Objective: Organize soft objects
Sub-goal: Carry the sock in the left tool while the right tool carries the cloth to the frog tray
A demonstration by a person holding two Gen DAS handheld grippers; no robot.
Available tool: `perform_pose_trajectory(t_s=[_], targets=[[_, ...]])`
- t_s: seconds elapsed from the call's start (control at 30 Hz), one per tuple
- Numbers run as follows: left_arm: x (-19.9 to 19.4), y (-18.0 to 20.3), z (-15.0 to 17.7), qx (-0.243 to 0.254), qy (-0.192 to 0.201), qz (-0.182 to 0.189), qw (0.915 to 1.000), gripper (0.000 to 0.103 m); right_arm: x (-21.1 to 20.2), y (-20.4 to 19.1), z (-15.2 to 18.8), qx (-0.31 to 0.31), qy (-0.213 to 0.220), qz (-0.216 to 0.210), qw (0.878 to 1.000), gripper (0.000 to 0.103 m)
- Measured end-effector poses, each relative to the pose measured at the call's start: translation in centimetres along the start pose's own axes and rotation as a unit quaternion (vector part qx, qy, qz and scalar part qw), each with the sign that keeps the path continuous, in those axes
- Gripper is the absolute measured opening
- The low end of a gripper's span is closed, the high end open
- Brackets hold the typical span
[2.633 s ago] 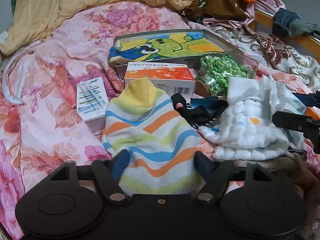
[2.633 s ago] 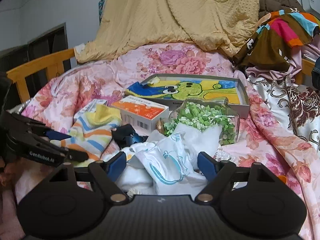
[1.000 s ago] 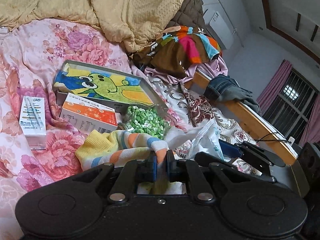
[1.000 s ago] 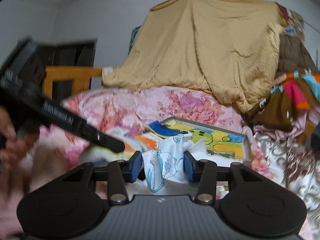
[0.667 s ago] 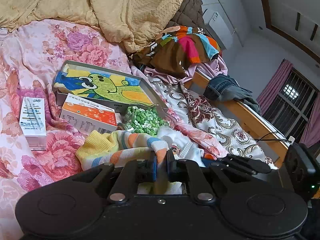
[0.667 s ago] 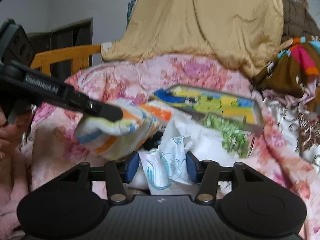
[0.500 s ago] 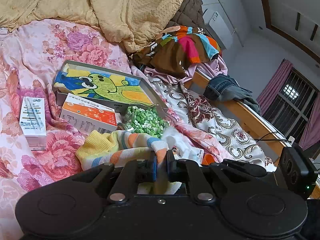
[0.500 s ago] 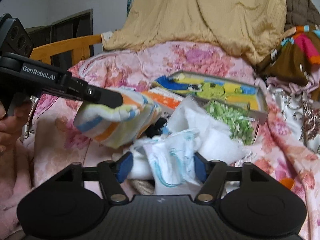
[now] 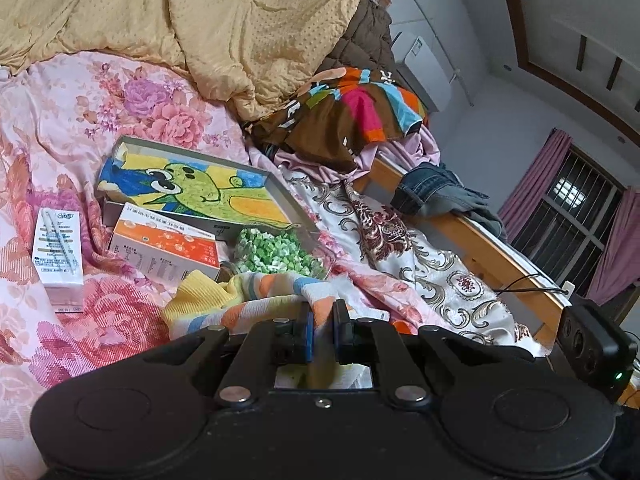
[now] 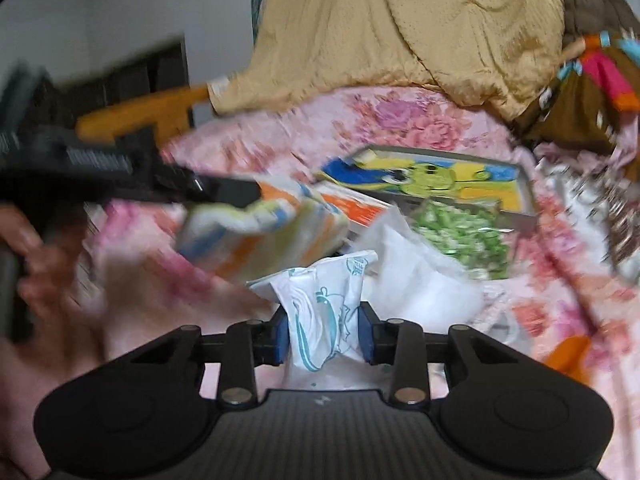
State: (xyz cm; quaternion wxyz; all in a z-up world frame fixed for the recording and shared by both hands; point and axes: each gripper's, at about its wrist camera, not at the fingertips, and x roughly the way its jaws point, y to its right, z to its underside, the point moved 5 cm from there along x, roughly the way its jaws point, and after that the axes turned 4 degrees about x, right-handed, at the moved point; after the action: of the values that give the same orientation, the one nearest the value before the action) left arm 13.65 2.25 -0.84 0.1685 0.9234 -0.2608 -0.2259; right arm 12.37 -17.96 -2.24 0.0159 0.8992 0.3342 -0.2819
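A striped cloth (image 9: 248, 300) in yellow, orange and blue hangs lifted above the bed, with my left gripper (image 9: 322, 330) shut on its edge. The blurred right wrist view shows that same left gripper (image 10: 256, 194) reaching in from the left with the striped cloth (image 10: 272, 232) in it. A white cloth with teal print (image 10: 324, 312) stands bunched between the blue pads (image 10: 282, 336) of my right gripper (image 10: 324, 336). Its jaws are closing and both pads press on the cloth. More white fabric (image 10: 420, 276) lies on the bed behind it.
On the pink floral bedspread (image 9: 120, 120) lie a box with a green cartoon picture (image 9: 188, 192), an orange box (image 9: 168, 244), a white carton (image 9: 58, 252) and a bag of green bits (image 9: 276, 252). A yellow quilt (image 9: 200, 20) and piled clothes (image 9: 352, 112) fill the back. A wooden rail (image 9: 480, 248) runs along the right.
My right gripper opened, let the white printed cloth sink onto the bed, then closed on it again lower down. The left gripper kept still with the striped cloth.
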Motion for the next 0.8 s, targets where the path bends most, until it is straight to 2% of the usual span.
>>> perform_pose_trajectory(t_s=[0.07, 0.13, 0.47, 0.63, 0.8], targets=[[-0.1, 0.1, -0.1, 0.000, 0.003, 0.000, 1.0000, 0.010, -0.6, 0.2, -0.3, 0.029, 0.010, -0.026, 0.999, 0.038], [-0.2, 0.2, -0.1, 0.001, 0.005, 0.000, 1.0000, 0.009, -1.1, 0.3, -0.5, 0.030, 0.023, -0.034, 0.999, 0.038], [-0.3, 0.0, -1.7, -0.012, 0.020, -0.004, 0.9997, 0.010, -1.1, 1.2, -3.1, 0.014, 0.069, -0.010, 0.997, 0.038], [1.0, 0.3, -5.0, 0.018, 0.037, 0.000, 0.9992, 0.010, 0.7, 3.8, -6.4, 0.017, 0.093, 0.007, 0.995, 0.038], [4.3, -1.1, -9.6, 0.013, 0.072, 0.001, 0.9973, 0.010, 4.5, 8.8, -9.9, 0.060, 0.102, 0.041, 0.992, 0.039]])
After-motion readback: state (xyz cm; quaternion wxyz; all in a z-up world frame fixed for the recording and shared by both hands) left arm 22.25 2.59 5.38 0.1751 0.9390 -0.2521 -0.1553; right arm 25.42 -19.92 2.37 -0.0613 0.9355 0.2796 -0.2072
